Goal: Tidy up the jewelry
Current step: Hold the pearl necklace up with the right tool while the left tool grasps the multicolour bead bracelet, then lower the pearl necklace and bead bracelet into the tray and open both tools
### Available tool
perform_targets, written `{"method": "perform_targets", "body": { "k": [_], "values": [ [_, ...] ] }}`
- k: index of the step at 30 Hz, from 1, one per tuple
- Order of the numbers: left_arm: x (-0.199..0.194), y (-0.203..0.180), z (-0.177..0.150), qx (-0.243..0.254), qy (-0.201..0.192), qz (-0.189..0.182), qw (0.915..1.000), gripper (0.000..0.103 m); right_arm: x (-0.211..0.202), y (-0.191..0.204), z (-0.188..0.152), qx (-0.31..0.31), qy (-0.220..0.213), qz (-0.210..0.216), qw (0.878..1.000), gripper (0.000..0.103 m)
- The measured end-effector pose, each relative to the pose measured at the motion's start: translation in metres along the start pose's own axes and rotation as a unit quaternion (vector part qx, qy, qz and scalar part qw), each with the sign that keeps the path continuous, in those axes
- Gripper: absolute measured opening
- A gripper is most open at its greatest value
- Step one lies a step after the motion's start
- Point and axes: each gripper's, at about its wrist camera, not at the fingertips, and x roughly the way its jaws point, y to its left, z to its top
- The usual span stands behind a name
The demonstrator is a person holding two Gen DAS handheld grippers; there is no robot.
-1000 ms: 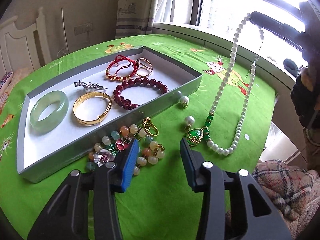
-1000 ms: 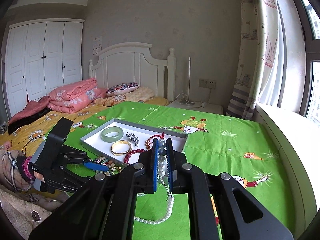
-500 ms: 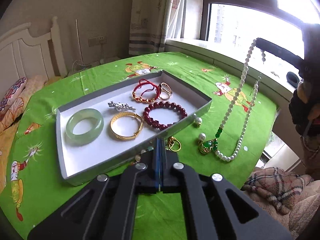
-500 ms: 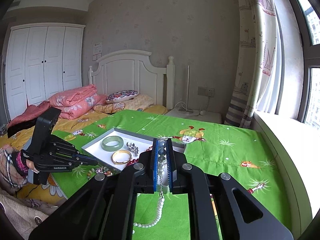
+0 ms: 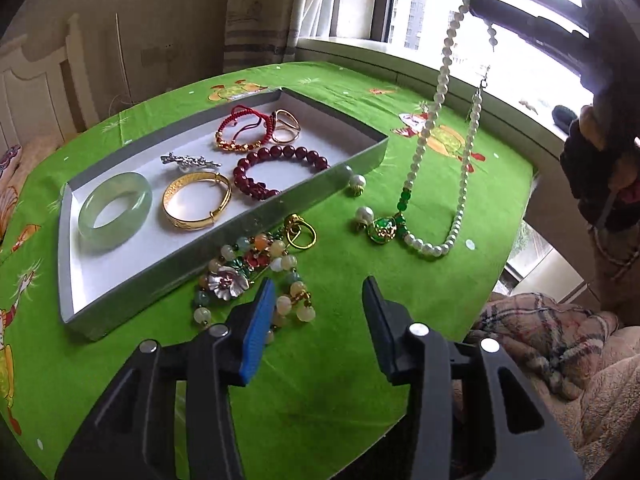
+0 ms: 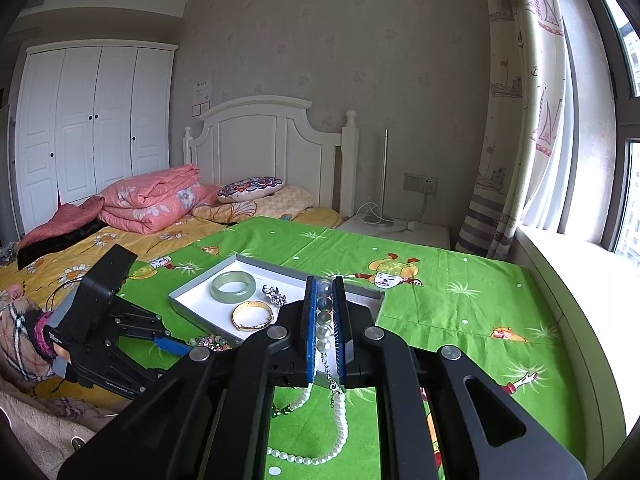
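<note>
A grey tray [image 5: 224, 236] with a white floor holds a jade bangle [image 5: 115, 210], a gold bangle [image 5: 197, 205], a dark red bead bracelet [image 5: 280, 170], a red cord bracelet [image 5: 242, 132] and a silver brooch [image 5: 190, 161]. My right gripper [image 6: 324, 304] is shut on a pearl necklace [image 5: 440, 92] with a green pendant [image 5: 383, 230], whose lower end rests on the cloth. My left gripper [image 5: 318, 322] is open, low over a pastel bead bracelet with a flower [image 5: 256, 276]. A gold ring [image 5: 301, 232] and two pearl earrings [image 5: 358, 184] lie by the tray.
The jewelry lies on a green cartoon-print cloth [image 5: 320, 392]. A plaid blanket [image 5: 532, 328] lies off its right edge. A window sill [image 5: 400, 56] runs behind. A bed with pink quilts [image 6: 152, 204] stands to the left in the right wrist view.
My left gripper was shut and higher half a second ago; now it is open and lower over the pastel bead bracelet. The right gripper still holds the necklace, raised a little.
</note>
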Motion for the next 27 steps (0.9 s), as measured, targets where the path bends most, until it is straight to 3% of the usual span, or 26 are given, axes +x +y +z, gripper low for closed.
{"method": "perform_targets", "body": {
  "k": [2,5,6,13,27],
  "values": [
    [0.010,-0.003,0.000,0.010,0.009,0.030,0.9994,0.032,0.000,-0.001,-0.001,0.003,0.001,0.000,1.000,0.010],
    [0.009,0.002,0.002,0.000,0.006,0.022,0.9997,0.012,-0.002,0.000,0.001,0.001,-0.002,0.000,1.000,0.010],
    [0.006,0.005,0.001,-0.007,0.002,0.011,0.9999,0.010,-0.003,0.000,0.002,-0.001,-0.005,0.000,1.000,0.010],
    [-0.039,0.047,0.013,-0.099,-0.064,-0.051,0.9917,0.009,-0.009,0.011,0.025,-0.017,-0.033,0.011,0.999,0.010],
    [-0.096,0.067,0.042,-0.090,-0.120,-0.011,0.9886,0.009,-0.011,0.033,0.067,-0.063,-0.072,0.011,0.995,0.010]
  ]
}}
